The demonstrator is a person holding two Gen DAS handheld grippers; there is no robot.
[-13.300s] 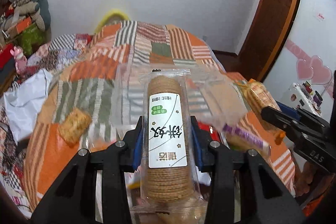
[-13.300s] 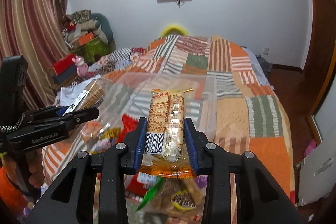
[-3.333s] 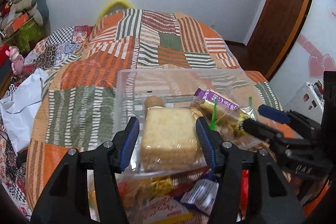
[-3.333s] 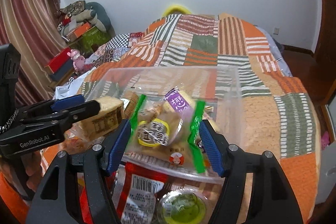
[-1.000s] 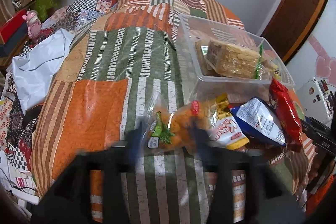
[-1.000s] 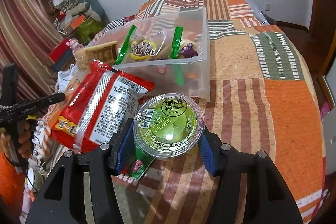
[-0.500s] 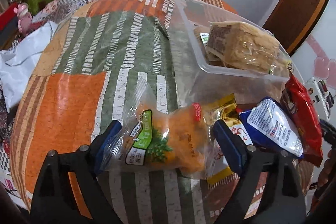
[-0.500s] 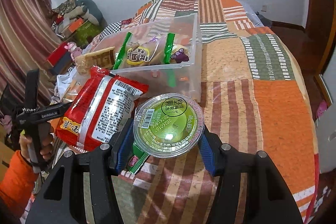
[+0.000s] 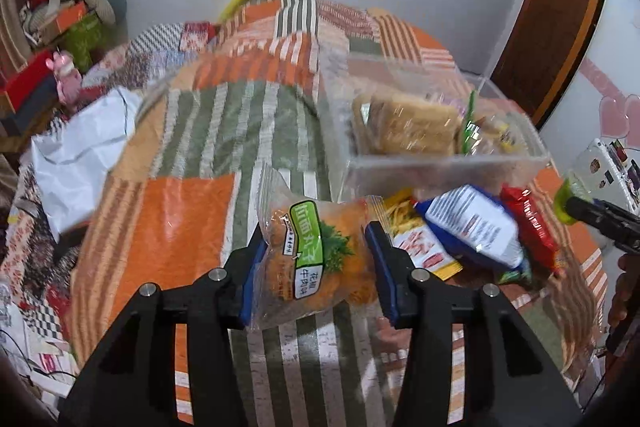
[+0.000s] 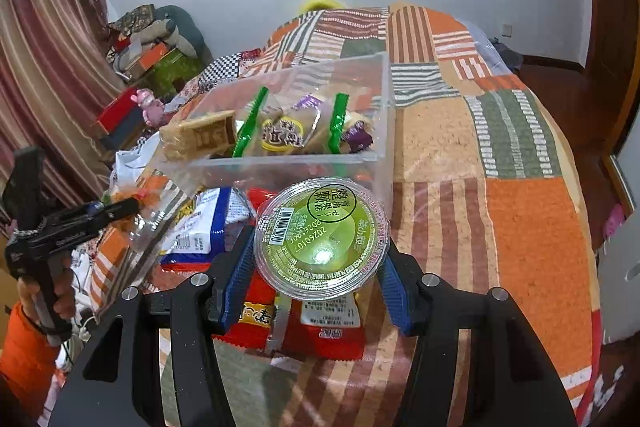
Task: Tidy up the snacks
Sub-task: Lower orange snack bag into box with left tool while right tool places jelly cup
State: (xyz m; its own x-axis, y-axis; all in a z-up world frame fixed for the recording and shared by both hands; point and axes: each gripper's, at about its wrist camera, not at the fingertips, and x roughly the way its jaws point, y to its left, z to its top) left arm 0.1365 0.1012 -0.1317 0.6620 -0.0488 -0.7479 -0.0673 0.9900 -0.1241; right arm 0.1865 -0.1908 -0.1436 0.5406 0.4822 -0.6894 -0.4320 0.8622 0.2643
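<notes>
Above the quilted bed (image 9: 168,219), left tongs (image 9: 316,259), just closed, pinch an orange snack bag (image 9: 316,255); right tongs (image 10: 320,247) clamp a green jelly cup (image 10: 322,237) near the clear bin (image 10: 320,163).

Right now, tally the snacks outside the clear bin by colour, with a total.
orange bag: 1
green jelly cup: 1
yellow pack: 1
blue-and-white pack: 1
red pack: 1
Total: 5. A green scrap beside the blue-and-white pack is too hidden to count.
</notes>
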